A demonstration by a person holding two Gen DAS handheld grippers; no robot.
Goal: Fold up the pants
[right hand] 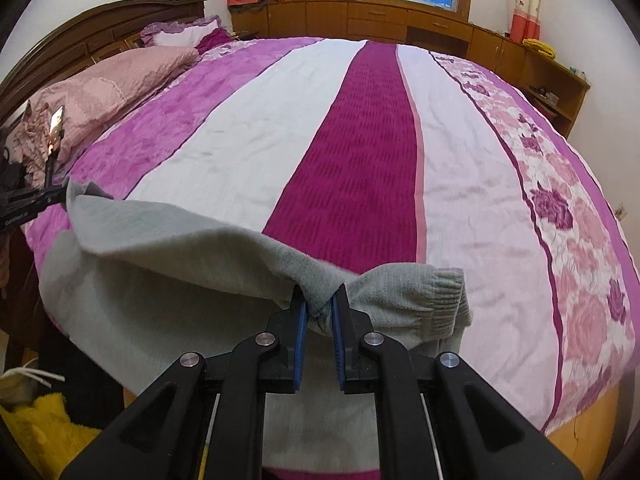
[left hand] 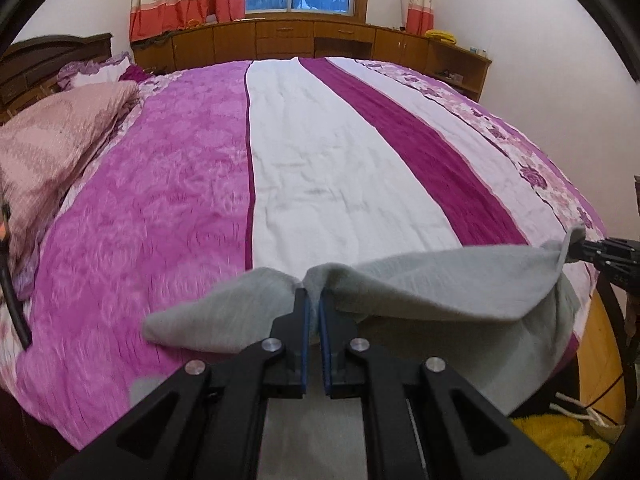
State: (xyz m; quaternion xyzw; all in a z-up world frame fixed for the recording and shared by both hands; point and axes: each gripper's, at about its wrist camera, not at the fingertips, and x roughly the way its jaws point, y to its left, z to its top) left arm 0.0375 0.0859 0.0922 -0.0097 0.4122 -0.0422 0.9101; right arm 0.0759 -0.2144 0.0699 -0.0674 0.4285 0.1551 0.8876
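Grey pants (left hand: 432,280) hang stretched between two handheld grippers over the near edge of a bed, their long axis running across the bed's width, side to side as the cameras look. The left gripper (left hand: 313,300) has its blue-padded jaws closed tight on a bunched fold of the soft, fleecy fabric. The right gripper (right hand: 320,300) is likewise clamped on the cloth, just beside a ribbed knit cuff (right hand: 444,296) that points out to the right. Between the two grips the upper edge sags in a shallow curve, and the rest of the garment drapes down over the bed's edge. The fabric is pale grey and looks brushed, perhaps fleece-lined, though motion blur softens it. Beneath lies a bedspread (left hand: 160,200) striped in purple, white and magenta, with a pink pillow (right hand: 120,76) at the head.
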